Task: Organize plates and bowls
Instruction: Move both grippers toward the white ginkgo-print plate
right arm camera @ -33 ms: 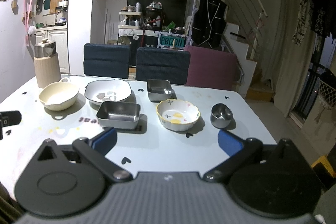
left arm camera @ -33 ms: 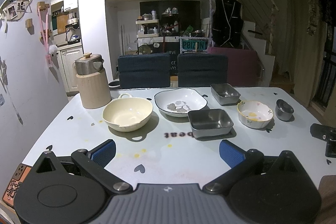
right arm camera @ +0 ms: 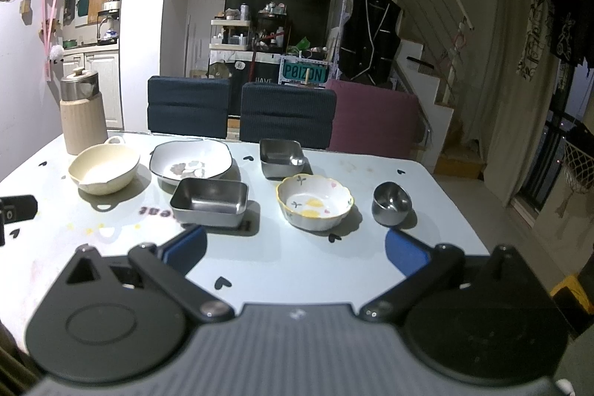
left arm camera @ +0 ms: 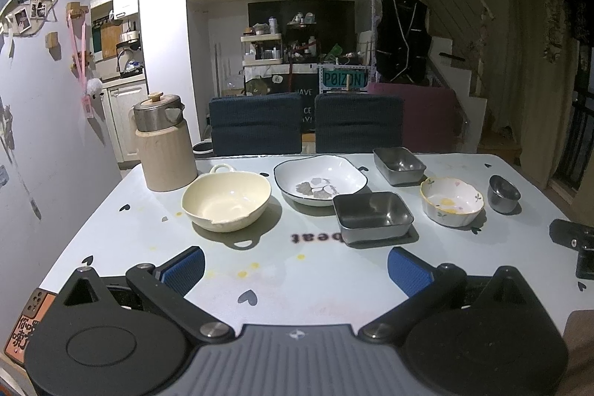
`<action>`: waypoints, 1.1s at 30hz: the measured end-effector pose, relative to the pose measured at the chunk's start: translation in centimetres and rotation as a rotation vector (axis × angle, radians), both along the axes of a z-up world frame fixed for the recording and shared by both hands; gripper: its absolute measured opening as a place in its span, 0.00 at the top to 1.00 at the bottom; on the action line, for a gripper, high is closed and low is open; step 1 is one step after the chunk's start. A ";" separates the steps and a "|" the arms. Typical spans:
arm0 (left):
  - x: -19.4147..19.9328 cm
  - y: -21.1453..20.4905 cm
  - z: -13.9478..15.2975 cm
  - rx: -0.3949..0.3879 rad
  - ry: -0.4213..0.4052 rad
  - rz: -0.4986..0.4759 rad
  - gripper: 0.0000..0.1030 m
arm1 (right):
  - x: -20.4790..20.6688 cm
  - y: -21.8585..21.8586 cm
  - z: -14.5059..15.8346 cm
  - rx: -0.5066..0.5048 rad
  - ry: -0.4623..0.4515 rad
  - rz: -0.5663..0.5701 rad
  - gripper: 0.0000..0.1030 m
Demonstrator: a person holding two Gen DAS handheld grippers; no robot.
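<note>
Both grippers' fingers [left arm camera: 183, 266] apart, empty, w/ bowls [left arm camera: 226, 201] ahead

A: Colours, quick. Round cream ceramic bowl with loop handles [left arm camera: 226, 201], plain. Squarish white ceramic plate [left arm camera: 321, 179], dark rim line, grey leaf print in the middle.

B: Scalloped white ceramic bowl [right arm camera: 315, 202]: yellow rim, yellow blobs, small green sprigs, pink spot. Two rectangular steel trays, near [right arm camera: 209, 201] and far [right arm camera: 281, 158], plus small round steel cup [right arm camera: 391, 203], all bare silver-grey.

A: Pale blue-white tabletop [left arm camera: 297, 284] with black hearts, yellow dots, dark upside-down lettering. Beige ribbed jug with steel lid [left arm camera: 165, 145].

B: Blue pads on black gripper fingers [right arm camera: 185, 247].
</note>
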State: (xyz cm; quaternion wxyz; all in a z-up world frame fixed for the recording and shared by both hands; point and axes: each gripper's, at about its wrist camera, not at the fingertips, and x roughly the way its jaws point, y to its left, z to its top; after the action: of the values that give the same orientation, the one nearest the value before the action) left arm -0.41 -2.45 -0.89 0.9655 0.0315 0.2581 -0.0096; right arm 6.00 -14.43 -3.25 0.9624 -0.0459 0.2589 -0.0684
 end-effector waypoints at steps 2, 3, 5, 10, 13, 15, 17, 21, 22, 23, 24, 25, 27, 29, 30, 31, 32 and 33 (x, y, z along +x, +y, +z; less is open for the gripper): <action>-0.1 -0.4 -0.4 0.001 0.007 0.006 0.00 | 0.1 0.0 -0.4 -0.003 0.009 -0.002 0.00; 0.2 -0.6 -0.6 0.000 0.013 0.010 0.00 | 0.2 0.0 -0.6 -0.004 0.015 -0.005 0.00; 0.2 -1.0 -0.7 -0.004 0.024 0.018 0.00 | 0.5 0.1 -0.8 -0.007 0.027 -0.006 0.00; 0.9 -1.6 -0.9 -0.010 0.057 0.035 0.00 | 1.7 0.4 -0.6 -0.005 0.062 0.000 0.00; 2.1 -1.8 -1.3 -0.013 0.086 0.038 0.00 | 2.5 0.8 -0.3 -0.009 0.080 0.004 0.00; 3.4 -1.0 -1.0 -0.019 0.110 0.044 0.00 | 3.1 0.9 -0.3 -0.009 0.092 0.010 0.00; 4.3 -0.9 -1.1 -0.032 0.130 0.053 0.00 | 4.0 1.0 -0.5 -0.005 0.108 0.017 0.00; 6.8 0.4 -1.6 -0.061 0.167 0.077 0.00 | 6.0 1.4 -0.8 -0.011 0.136 0.044 0.00; 7.4 0.7 -1.7 -0.069 0.173 0.085 0.00 | 6.4 1.5 -0.9 -0.017 0.140 0.053 0.00; 8.0 0.8 -1.8 -0.075 0.181 0.092 0.00 | 6.9 1.7 -0.9 -0.026 0.144 0.062 0.00; 8.7 1.0 -1.8 -0.082 0.189 0.099 0.00 | 7.7 1.9 -0.8 -0.035 0.147 0.070 0.00; 9.3 1.1 -1.8 -0.087 0.193 0.104 0.00 | 8.4 2.0 -0.8 -0.043 0.145 0.077 0.00; 10.5 1.3 -1.8 -0.095 0.197 0.115 0.00 | 9.6 2.3 -0.7 -0.054 0.139 0.098 0.00; 11.4 1.4 -1.8 -0.095 0.193 0.123 0.00 | 10.9 2.3 -0.6 -0.056 0.138 0.119 0.00; 11.8 1.3 -1.8 -0.095 0.192 0.128 0.00 | 11.7 2.3 -0.5 -0.052 0.139 0.126 0.00; 12.4 1.3 -1.8 -0.096 0.192 0.129 0.00 | 12.6 2.3 -0.5 -0.044 0.141 0.134 0.00; 12.9 1.3 -1.9 -0.097 0.194 0.130 0.00 | 13.3 2.1 -0.4 -0.032 0.143 0.141 0.00; 13.4 1.3 -1.9 -0.098 0.196 0.132 0.00 | 14.1 2.0 -0.3 -0.017 0.144 0.148 0.00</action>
State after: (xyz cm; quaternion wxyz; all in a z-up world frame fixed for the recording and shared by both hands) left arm 12.98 -1.20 -2.83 0.9346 -0.0340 0.3520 0.0383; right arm 20.06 -12.45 -3.59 0.9433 -0.0780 0.3226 0.0041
